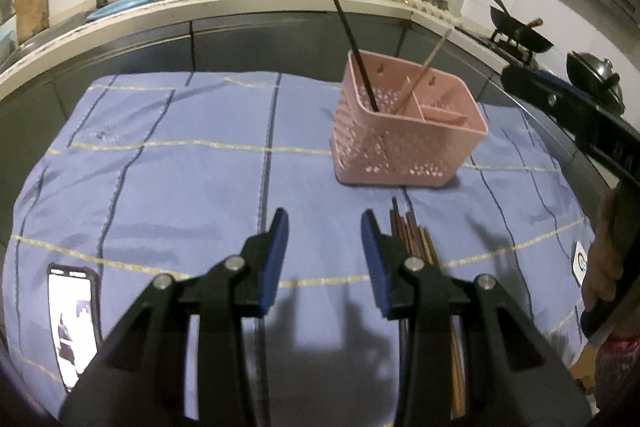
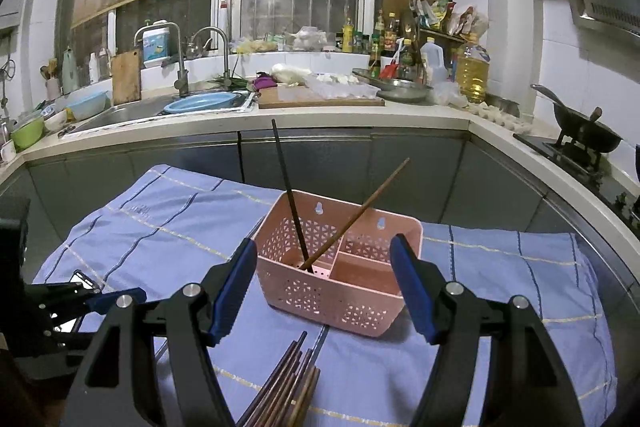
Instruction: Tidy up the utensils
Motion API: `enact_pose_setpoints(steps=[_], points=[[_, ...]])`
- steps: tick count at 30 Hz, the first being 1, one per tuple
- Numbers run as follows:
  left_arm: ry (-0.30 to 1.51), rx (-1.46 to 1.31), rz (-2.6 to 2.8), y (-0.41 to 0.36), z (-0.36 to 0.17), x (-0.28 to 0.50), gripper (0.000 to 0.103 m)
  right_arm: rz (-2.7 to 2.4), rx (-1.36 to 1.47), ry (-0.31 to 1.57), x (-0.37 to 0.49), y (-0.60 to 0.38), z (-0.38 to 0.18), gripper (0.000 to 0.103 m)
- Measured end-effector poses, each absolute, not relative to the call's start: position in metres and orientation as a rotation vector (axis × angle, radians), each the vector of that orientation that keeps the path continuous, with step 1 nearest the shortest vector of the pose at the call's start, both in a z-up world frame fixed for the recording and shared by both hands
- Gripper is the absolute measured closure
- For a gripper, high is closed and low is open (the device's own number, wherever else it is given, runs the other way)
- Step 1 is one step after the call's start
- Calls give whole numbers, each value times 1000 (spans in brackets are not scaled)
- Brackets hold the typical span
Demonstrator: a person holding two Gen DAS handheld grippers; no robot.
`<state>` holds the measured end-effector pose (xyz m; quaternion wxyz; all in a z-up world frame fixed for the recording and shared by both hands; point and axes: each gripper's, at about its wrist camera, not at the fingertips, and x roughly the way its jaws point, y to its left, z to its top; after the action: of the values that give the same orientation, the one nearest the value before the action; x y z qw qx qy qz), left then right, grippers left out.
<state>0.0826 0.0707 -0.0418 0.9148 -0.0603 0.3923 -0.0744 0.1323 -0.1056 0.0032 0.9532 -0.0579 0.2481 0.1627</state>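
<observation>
**Two chopsticks in the caddy, the rest on the cloth**

A phone (image 1: 74, 323) lies at the left of the blue cloth (image 1: 180, 187). The left gripper (image 1: 325, 223) hovers over bare cloth, jaws apart, nothing between them. Just to its right lies the chopstick bundle (image 1: 412, 235). Beyond stands the pink caddy (image 1: 400, 143), with a black chopstick (image 1: 352, 39) and a brown chopstick (image 1: 428, 65) leaning in its left compartment. The right gripper (image 2: 324, 251) hangs wide open and empty, above the bundle and before the caddy.
</observation>
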Motion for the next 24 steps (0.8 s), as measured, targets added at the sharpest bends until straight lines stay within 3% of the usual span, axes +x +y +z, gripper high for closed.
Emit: enact_pose_setpoints(steps=[9, 11, 14, 18, 24], points=[[904, -135, -264, 55, -69, 65, 68, 377, -41, 578, 103, -121, -21, 36], [936, -136, -301, 51, -81, 60, 68, 412, 11, 663, 92, -131, -48, 52], [978, -113, -346, 39, -100, 53, 68, 451, 105, 825, 81, -143, -93, 68], [1030, -77, -392, 20, -123, 49, 68, 450, 113, 942, 63, -143, -134, 69], [1038, -12, -382, 4, -135, 47, 79, 412, 69, 976, 56, -142, -151, 70]])
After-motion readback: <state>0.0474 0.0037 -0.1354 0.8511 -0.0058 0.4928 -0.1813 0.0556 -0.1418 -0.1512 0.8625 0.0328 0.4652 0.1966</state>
